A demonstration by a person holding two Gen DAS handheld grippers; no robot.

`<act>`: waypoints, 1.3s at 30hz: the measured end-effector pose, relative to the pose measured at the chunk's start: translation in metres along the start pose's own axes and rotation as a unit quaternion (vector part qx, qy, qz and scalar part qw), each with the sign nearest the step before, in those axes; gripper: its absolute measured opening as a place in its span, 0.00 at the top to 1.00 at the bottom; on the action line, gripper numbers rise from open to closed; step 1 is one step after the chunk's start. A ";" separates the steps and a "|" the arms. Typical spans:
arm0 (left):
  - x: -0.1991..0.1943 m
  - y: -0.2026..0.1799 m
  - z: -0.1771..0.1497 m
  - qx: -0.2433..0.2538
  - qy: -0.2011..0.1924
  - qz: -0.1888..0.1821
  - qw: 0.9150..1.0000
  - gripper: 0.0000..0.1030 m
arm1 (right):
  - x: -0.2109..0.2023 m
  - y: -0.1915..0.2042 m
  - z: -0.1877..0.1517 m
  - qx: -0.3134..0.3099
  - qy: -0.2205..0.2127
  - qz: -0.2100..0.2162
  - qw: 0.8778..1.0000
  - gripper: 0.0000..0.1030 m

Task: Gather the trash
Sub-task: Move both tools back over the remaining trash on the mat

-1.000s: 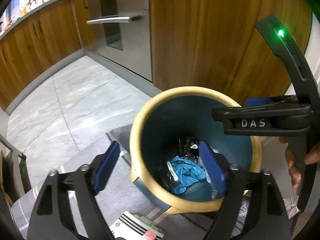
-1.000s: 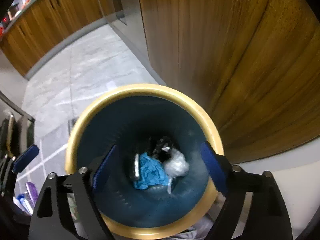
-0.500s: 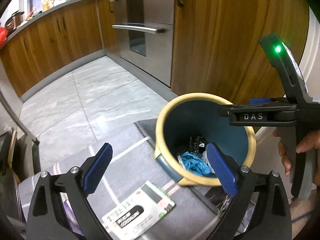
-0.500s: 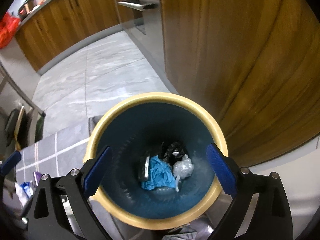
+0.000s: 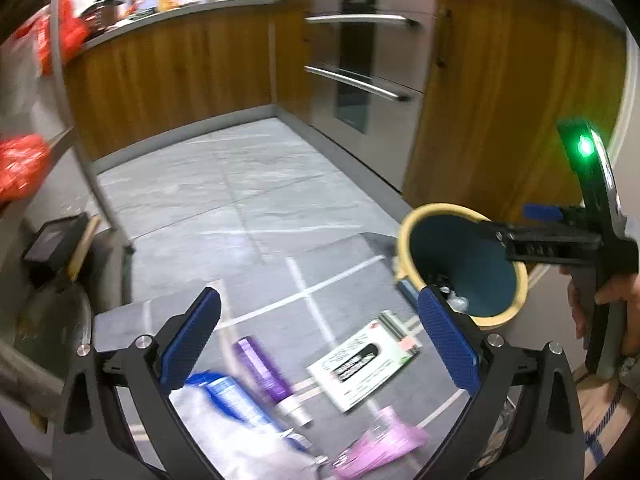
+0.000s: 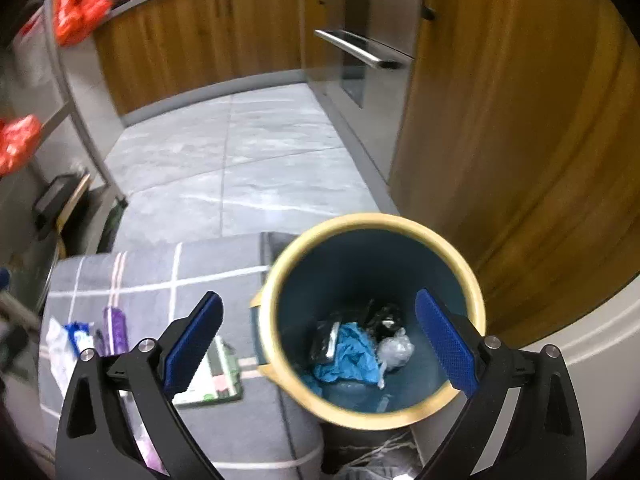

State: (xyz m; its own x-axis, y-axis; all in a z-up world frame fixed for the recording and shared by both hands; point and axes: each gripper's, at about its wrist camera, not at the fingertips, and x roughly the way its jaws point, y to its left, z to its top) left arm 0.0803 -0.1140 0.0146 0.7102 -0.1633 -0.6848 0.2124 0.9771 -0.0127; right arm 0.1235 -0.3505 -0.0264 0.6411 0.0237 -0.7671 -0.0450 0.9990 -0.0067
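A blue bin with a yellow rim (image 6: 280,280) stands on the grey rug and holds a blue glove (image 6: 352,356), a clear plastic wad (image 6: 396,350) and black wrappers (image 6: 384,316). My right gripper (image 6: 319,300) hovers open above it with nothing between its fingers. My left gripper (image 5: 318,300) is empty and its jaws are opening above the rug, left of the bin (image 5: 404,240). Under it lie a white-and-green card (image 5: 360,364), a purple tube (image 5: 264,372), a blue-and-white packet (image 5: 232,396) and a pink wrapper (image 5: 380,448).
A grey checked rug (image 5: 304,280) covers part of the tiled floor (image 5: 240,184). Wooden cabinets (image 6: 520,120) and a steel oven (image 5: 360,80) line the back and right. A metal frame (image 5: 80,152) with red bags (image 5: 20,164) stands at the left. A person's hand (image 5: 616,292) holds the right tool.
Both grippers have risen and pulled back from the bin, with their jaws a little wider. The left one swung left, bringing the litter on the rug into view.
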 end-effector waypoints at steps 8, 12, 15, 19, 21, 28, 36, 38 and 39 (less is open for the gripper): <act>-0.043 0.056 -0.028 -0.065 -0.003 0.046 0.997 0.06 | -0.025 0.047 -0.019 -0.043 -0.012 0.032 0.999 0.06; -0.062 0.077 -0.046 -0.099 -0.007 0.056 0.993 0.06 | -0.031 0.064 -0.031 -0.050 -0.010 0.042 0.998 0.06; -0.071 0.090 -0.060 -0.121 -0.006 0.065 0.991 0.06 | -0.036 0.075 -0.041 -0.055 -0.008 0.051 0.997 0.06; -0.078 0.096 -0.069 -0.124 -0.009 0.082 0.989 0.06 | -0.043 0.087 -0.056 -0.054 0.000 0.065 0.996 0.06; -0.083 0.096 -0.074 -0.120 -0.011 0.084 0.989 0.06 | -0.045 0.092 -0.064 -0.048 0.007 0.076 0.996 0.06; -0.079 0.098 -0.091 -0.130 0.008 0.079 0.988 0.06 | -0.049 0.123 -0.091 -0.077 0.033 0.103 0.991 0.06; -0.063 0.089 -0.104 -0.107 0.039 0.089 0.990 0.06 | -0.026 0.151 -0.121 -0.102 0.102 0.114 0.983 0.07; -0.058 0.086 -0.105 -0.095 0.044 0.092 0.990 0.05 | -0.014 0.154 -0.128 -0.099 0.129 0.113 0.980 0.08; -0.056 0.085 -0.105 -0.093 0.047 0.093 0.990 0.05 | -0.009 0.154 -0.129 -0.095 0.140 0.113 0.979 0.08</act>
State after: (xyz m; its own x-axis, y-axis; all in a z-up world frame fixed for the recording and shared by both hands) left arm -0.0118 -0.0070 -0.0248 0.6574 0.0266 -0.7530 -0.0489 0.9988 -0.0075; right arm 0.0122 -0.2024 -0.1035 0.3640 0.2059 -0.9084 -0.3206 0.9434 0.0854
